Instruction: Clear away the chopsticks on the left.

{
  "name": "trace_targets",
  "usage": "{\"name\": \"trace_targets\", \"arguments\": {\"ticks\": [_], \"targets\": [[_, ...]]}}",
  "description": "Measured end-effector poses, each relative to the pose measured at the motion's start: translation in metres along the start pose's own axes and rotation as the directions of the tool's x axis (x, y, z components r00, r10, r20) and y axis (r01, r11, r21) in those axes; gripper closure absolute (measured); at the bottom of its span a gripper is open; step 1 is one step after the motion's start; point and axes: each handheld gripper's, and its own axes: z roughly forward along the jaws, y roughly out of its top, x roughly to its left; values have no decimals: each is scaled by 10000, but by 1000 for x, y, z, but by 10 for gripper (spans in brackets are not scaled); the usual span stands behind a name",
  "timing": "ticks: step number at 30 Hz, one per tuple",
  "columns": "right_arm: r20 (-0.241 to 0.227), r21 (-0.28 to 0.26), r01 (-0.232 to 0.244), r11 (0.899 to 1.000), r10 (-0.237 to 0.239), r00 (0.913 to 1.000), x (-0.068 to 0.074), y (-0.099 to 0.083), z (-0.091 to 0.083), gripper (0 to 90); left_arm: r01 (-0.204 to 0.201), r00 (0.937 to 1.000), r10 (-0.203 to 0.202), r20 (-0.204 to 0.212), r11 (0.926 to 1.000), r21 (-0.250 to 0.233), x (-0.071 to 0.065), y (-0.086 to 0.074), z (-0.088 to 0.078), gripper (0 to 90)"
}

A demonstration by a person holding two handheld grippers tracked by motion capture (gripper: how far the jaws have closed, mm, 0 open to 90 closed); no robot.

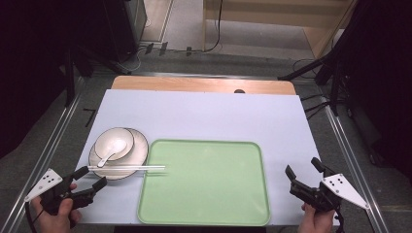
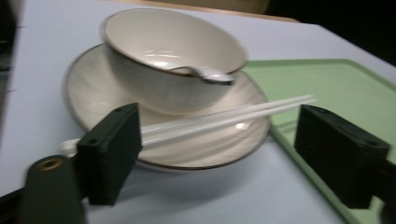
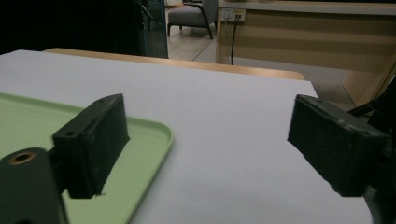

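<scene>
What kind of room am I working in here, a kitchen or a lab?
Most likely a lab or office recording room, not a kitchen: the table stands inside a metal frame, camera stands and cables flank it, and an armchair sits beside a wooden counter behind.

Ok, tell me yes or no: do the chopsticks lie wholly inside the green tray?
No: in the high view the chopsticks rest across the plate, and just their tips reach over the edge of the green tray.

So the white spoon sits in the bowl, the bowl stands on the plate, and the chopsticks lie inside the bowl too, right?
Not quite. The spoon is in the bowl on the plate, but the chopsticks lie across the plate's near rim, tips over the green tray, as the high view shows.
</scene>
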Motion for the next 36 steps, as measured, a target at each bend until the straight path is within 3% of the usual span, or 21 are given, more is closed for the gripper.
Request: {"name": "trace_targets", "arguments": {"ticks": [2, 4, 6, 10, 12, 20, 32, 36], "targets": [[0, 13, 107, 9999, -107, 9999, 2, 0, 1, 130, -223, 9997, 219, 130, 9992, 329, -5, 1, 2, 199], [-28, 69, 217, 9997, -217, 9998, 4, 0, 1, 129, -256, 9993, 239, 276, 9977, 627, -8, -1, 5, 503], [-9, 69, 270, 9996, -270, 9996, 5, 0, 1, 129, -259, 9960, 165, 878, 9938, 1080, -9, -2, 10, 661], [0, 9, 210, 9998, -210, 9998, 4, 1, -2, 129, -567, 9921, 401, 1185, 9886, 1397, -20, -1, 19, 889], [-21, 55, 232, 9997, -232, 9997, 4, 1, -1, 129, -725, 9912, 541, 1210, 9855, 1533, -33, 3, 30, 900], [-116, 153, 378, 9992, -376, 9992, 8, 1, 1, 129, -1017, 9904, 794, 1133, 9730, 2072, -55, 8, 64, 900], [-314, 359, 428, 9984, -417, 9986, 12, -1, 3, 129, -763, 9966, 655, 503, 9634, 2570, -57, 18, 99, 900], [-345, 398, 501, 9980, -487, 9982, 12, -1, 4, 129, -590, 9979, 504, 408, 9661, 2513, -57, 24, 106, 900]]}}
